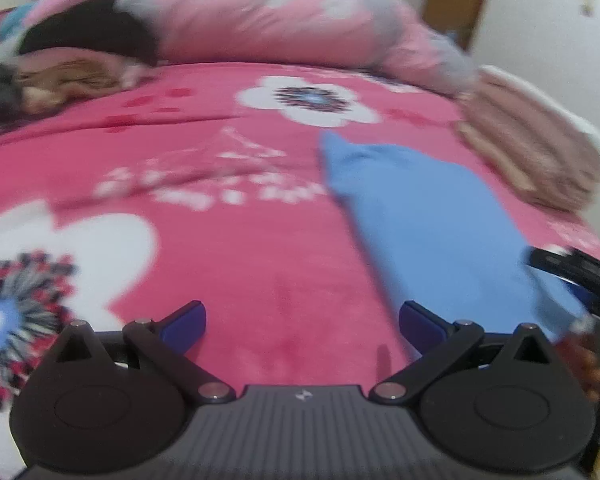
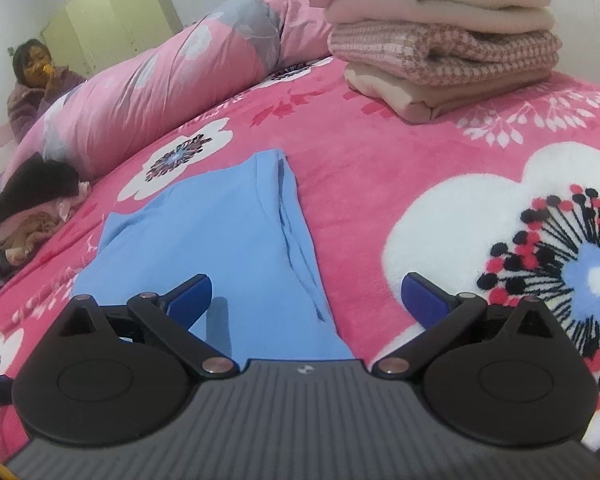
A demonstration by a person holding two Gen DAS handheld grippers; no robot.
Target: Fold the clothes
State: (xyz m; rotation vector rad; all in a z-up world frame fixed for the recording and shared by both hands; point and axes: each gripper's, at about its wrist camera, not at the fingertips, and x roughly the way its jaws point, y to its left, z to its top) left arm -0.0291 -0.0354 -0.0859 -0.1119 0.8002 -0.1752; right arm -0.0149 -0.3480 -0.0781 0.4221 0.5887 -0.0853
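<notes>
Nearest to us in the right wrist view, our right gripper (image 2: 306, 298) stands with its jaws wide apart and nothing between them, low over the bed's pink flowered blanket (image 2: 380, 184). Between those jaws and reaching away from them lies the blue garment (image 2: 220, 232), flat on the blanket and folded into a long strip; its right edge runs up just inside the right finger (image 2: 424, 300), while the left finger (image 2: 192, 296) sits over the cloth.

Our left gripper (image 1: 302, 326) is also spread open and empty above the bare blanket (image 1: 240, 240). From this blurred view the blue garment (image 1: 420, 224) lies to the right, its near edge passing by the right finger (image 1: 422, 324); we cannot tell whether they touch.

Toward the bed's far right corner sits a stack of folded clothes (image 2: 440, 40). A rolled pink quilt (image 2: 172, 76) lines the far edge, with loose clothes (image 2: 32, 208) heaped at the far left. Beyond the quilt a person (image 2: 36, 80) sits.
</notes>
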